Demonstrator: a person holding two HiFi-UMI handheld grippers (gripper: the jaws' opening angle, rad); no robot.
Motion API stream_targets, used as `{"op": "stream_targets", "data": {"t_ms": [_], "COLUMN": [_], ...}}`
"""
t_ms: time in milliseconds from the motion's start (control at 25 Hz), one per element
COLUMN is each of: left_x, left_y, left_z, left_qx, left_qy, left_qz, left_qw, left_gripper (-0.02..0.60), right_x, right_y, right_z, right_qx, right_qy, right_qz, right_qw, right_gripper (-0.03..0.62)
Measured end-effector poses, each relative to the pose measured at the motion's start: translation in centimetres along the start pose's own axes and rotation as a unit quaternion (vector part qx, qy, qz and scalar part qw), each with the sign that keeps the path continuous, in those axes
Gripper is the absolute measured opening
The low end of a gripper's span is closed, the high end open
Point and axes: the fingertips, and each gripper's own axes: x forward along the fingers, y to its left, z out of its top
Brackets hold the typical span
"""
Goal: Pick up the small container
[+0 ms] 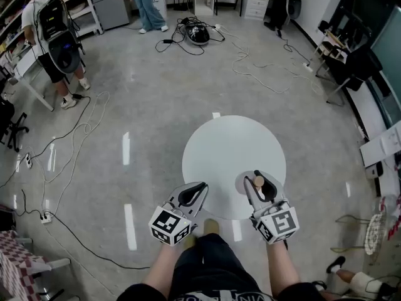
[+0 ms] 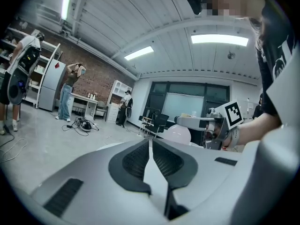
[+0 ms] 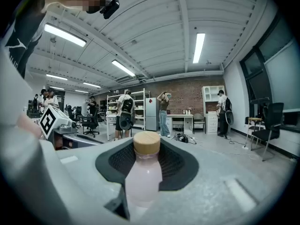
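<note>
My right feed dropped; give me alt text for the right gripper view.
The right gripper is shut on a small pale-pink bottle with a wooden cap, between its dark pads. Behind it stand people and shelves.

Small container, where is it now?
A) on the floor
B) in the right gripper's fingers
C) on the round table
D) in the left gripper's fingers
B: the small container, tan cap up, is clamped between the fingers of the right gripper; the left gripper is shut, empty.
</note>
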Motion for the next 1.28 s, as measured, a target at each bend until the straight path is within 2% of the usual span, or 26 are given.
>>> {"op": "stream_targets", "data": {"t_ms": [720, 1280], "left_x": [-1.9, -2.2], "left_y": [2.6, 3.0], "left_z": [4.4, 7.7], "left_qx": [-0.001, 0.014], "left_qy": [-0.039, -0.068], "left_qz": [0.038, 0.038], "left_qw": [0.9985, 0.9969], "left_gripper": [0.023, 0.023], "right_x": [0.2, 1.1], "right_y": [-0.1, 0.2], "right_z": [3.1, 5.0], "right_qx": [-0.008, -0.010], "right_qy": [-0.005, -0.018], "right_qz": [0.003, 0.005], "right_qw": [1.000, 1.000], "right_gripper": [0.132, 0.132]}}
